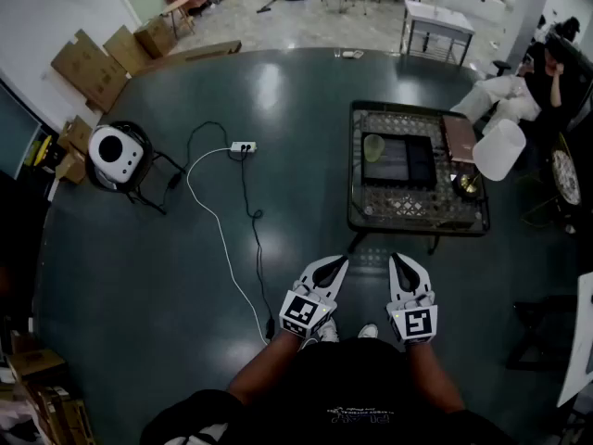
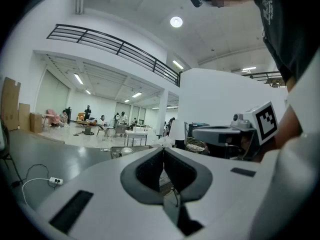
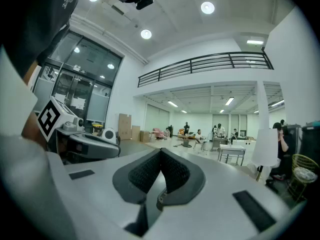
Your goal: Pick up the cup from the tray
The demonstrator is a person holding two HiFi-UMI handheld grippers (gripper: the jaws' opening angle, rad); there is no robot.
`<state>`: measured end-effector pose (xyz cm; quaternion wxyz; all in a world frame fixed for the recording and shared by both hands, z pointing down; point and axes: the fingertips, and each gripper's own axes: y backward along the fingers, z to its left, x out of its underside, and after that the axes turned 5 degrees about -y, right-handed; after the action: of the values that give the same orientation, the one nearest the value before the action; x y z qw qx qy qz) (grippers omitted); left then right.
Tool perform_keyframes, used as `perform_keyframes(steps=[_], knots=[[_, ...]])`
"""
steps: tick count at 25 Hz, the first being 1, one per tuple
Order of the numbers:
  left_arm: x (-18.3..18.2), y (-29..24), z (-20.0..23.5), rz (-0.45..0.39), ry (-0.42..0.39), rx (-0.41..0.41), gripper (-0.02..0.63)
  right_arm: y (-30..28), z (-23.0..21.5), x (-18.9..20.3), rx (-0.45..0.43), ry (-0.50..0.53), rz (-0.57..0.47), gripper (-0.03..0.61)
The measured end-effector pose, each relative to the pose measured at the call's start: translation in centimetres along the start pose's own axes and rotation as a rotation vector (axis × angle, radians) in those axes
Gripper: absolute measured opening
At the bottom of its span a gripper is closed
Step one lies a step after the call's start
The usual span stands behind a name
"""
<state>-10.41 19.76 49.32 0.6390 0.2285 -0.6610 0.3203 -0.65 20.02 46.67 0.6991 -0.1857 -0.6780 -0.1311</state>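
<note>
A pale green cup [image 1: 373,146] stands upright at the back left of a dark tray [image 1: 397,160], which lies on a low wicker table [image 1: 416,214]. My left gripper [image 1: 340,262] and right gripper [image 1: 397,260] are held close to my body, side by side, well short of the table's near edge. Both are shut with nothing between the jaws. In the left gripper view the left gripper [image 2: 163,151] points level toward the table and the right gripper's marker cube [image 2: 264,121] shows at the right. The right gripper [image 3: 160,151] points across the hall.
A white power strip [image 1: 243,146] with a white cable [image 1: 218,225] and black cables lies on the dark floor to the left. A white round appliance [image 1: 115,154] stands further left. A white lamp shade [image 1: 499,149] and a seated person [image 1: 542,72] are beside the table's right end.
</note>
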Motion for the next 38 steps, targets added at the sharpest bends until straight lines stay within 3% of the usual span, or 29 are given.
perform_keyframes(steps=[12,22,27,38], knots=[[-0.5,0.7,-1.9,0.002,-0.008,0.016,0.011,1.5,0.6,-0.5,-0.013,0.025,0.007,0.011],[-0.8,1.2,-0.5,-0.020,-0.005,0.035,0.011,0.2,2.1,-1.5,-0.020,0.018,-0.027,0.011],[-0.6,1.5,0.4,-0.021,-0.011,0.045,0.011,0.0,1.8,-1.3,0.042,-0.010,-0.018,0.011],[-0.4,2.2,1.0,-0.010,-0.010,0.049,0.011,-0.9,3.1,-1.2,0.001,0.002,-0.039,0.011]])
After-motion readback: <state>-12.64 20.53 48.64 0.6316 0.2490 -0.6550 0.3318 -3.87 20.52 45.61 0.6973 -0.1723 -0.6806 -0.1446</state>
